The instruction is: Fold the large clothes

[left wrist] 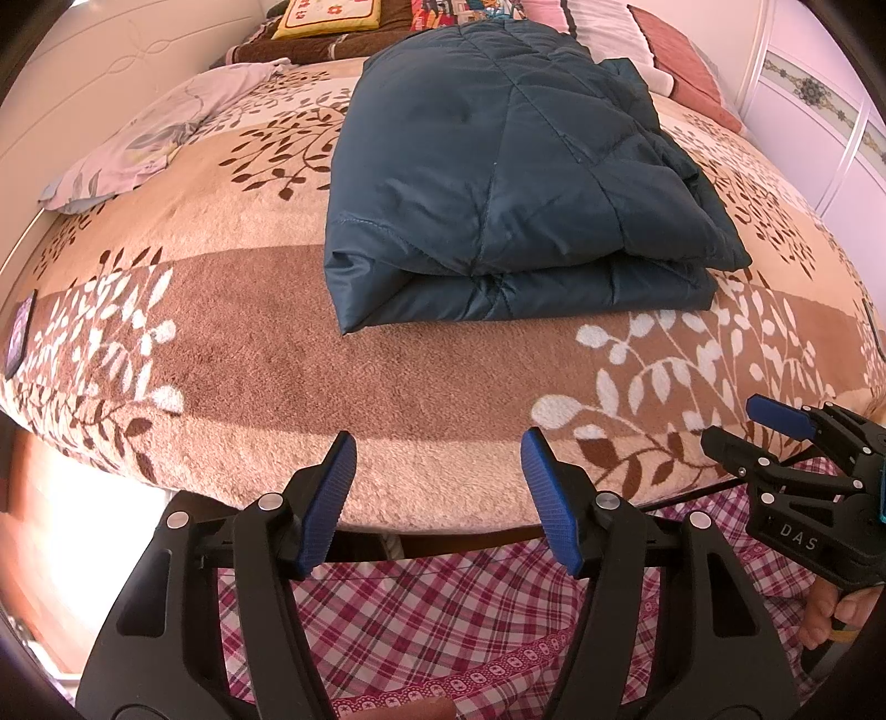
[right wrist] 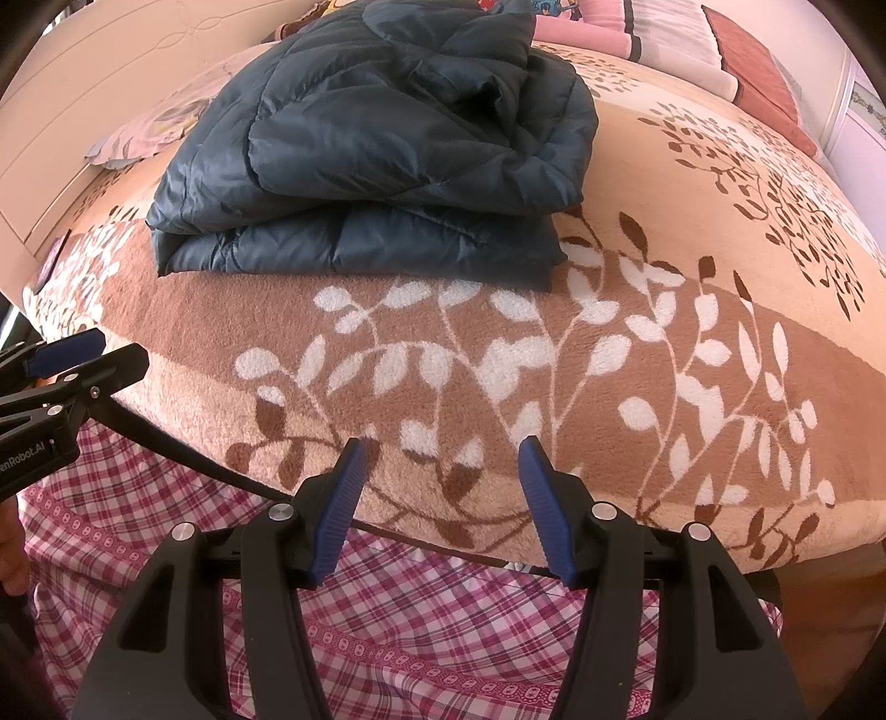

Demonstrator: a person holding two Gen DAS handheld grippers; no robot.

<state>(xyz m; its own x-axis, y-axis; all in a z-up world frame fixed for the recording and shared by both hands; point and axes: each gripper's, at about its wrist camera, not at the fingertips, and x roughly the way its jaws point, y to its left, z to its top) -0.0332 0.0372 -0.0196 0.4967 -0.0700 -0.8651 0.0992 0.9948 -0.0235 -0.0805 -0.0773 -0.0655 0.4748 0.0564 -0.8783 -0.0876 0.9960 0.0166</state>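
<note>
Left claw (left wrist: 438,443): jaws apart, nothing between the blue pads (left wrist: 332,498), released and hanging over the near edge of the bed (left wrist: 277,387). Right claw (right wrist: 440,448): likewise released, its pads (right wrist: 545,504) parted over bare blanket, gripping nothing. Each claw appears at the margin of the other's view, so the two sit side by side, apart from one another, at the same edge of the bed.

Dark blue quilted jacket (left wrist: 498,166), the garment to be folded: it lies folded into a thick, roughly rectangular bundle on the blanket, ahead of both claws and well apart from them. From the left claw it is straight ahead and slightly to the right; from the right claw it is ahead and to the left (right wrist: 365,138). Its near edge shows stacked layers, and neither claw touches it.

Leaf-patterned brown and beige blanket (right wrist: 554,360): covers the bed, filling the space between the claws and the jacket.

Pale floral cloth (left wrist: 138,144): ahead and far to the left of the left claw, beside the jacket but apart from it.

Pillows and cushions (left wrist: 653,50): beyond the jacket, at the far end of the bed.

Pink plaid fabric (left wrist: 415,620): directly below both claws, under the bed edge.

A hand (left wrist: 830,615) holds the right claw's grip, at the lower right of the left view.
</note>
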